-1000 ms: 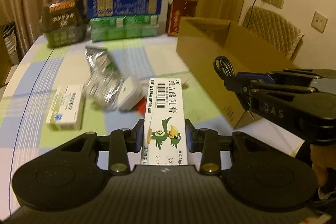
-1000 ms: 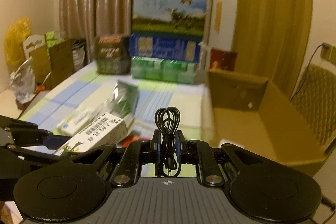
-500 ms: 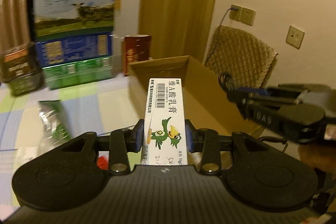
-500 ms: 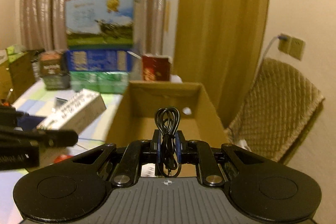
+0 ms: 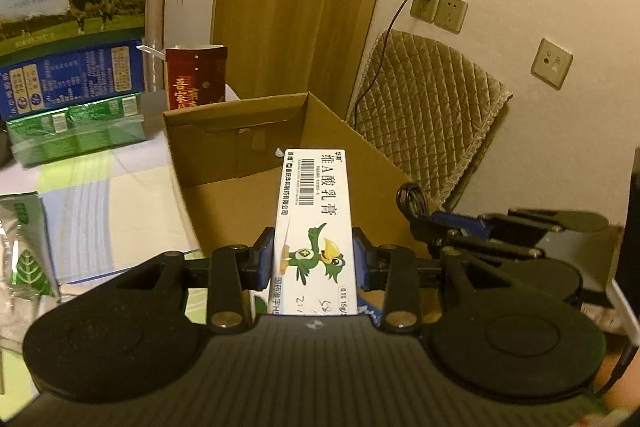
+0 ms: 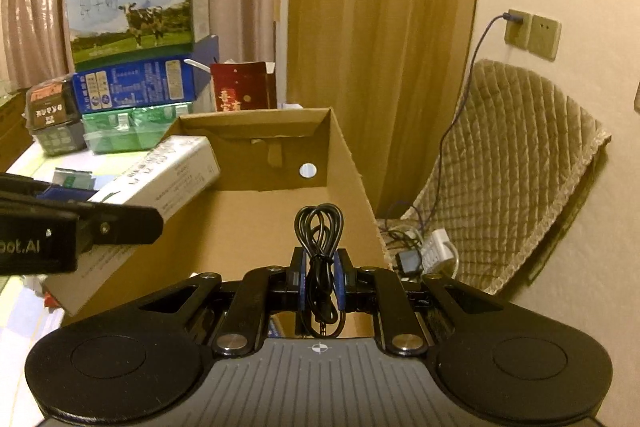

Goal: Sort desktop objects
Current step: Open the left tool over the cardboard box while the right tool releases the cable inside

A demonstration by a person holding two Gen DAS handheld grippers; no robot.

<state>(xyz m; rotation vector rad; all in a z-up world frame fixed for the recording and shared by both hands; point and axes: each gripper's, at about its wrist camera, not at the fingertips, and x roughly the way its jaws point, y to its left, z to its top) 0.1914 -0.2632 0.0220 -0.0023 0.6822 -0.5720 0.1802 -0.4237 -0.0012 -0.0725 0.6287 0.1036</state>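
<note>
White ointment box (image 5: 316,227): long and narrow, printed with a barcode, dark characters and a green cartoon bird. Clamped across its width between the blue pads of the left gripper (image 5: 314,261), front end reaching out above the open cardboard box (image 5: 240,151). Seen from the right wrist as a pale carton (image 6: 160,175) hanging over the near left corner of that box.

Black cable (image 6: 319,251): coiled and tied into a small bundle, loop end standing up. Pinched in the right gripper (image 6: 319,283), jaws drawn narrow around it, held above the box floor near the right wall. Also visible from the left wrist, at the tip of the right gripper (image 5: 420,223).

Cardboard box (image 6: 340,155): brown, flaps open, resting on the checked tablecloth (image 5: 112,203). Bare floor inside as far as visible; a round hole in the far wall.

Behind it, stacked milk cartons (image 6: 136,7) and a red bag (image 6: 240,87).
</note>
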